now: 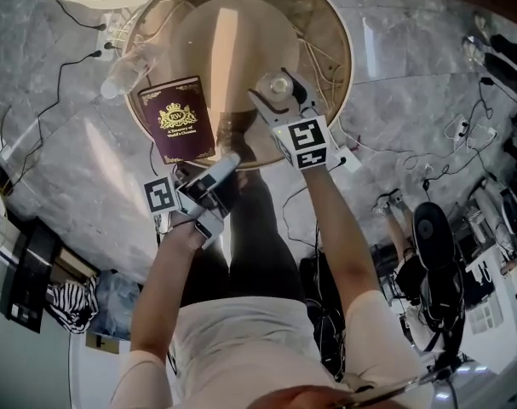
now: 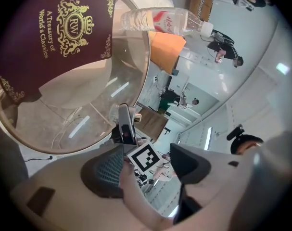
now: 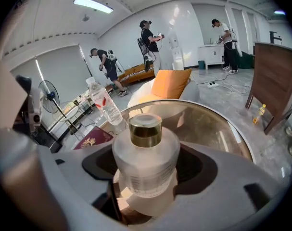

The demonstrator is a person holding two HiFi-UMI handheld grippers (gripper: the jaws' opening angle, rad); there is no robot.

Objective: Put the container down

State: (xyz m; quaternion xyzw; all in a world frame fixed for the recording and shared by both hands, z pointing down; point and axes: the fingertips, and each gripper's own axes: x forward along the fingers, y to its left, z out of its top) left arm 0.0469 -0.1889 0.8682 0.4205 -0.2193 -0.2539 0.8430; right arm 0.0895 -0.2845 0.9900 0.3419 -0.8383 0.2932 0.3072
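The container is a frosted glass bottle with a gold cap. It stands upright between the jaws of my right gripper, which is shut on its body. In the head view the container is over the near right part of the round glass table, in my right gripper. I cannot tell whether its base touches the glass. My left gripper hovers at the table's near edge, below the book. In its own view my left gripper is open with nothing between its jaws.
A maroon book with gold print lies on the table's left side, and a clear plastic water bottle lies at the left rim. The book and the bottle also show from the left gripper. Cables run over the marble floor.
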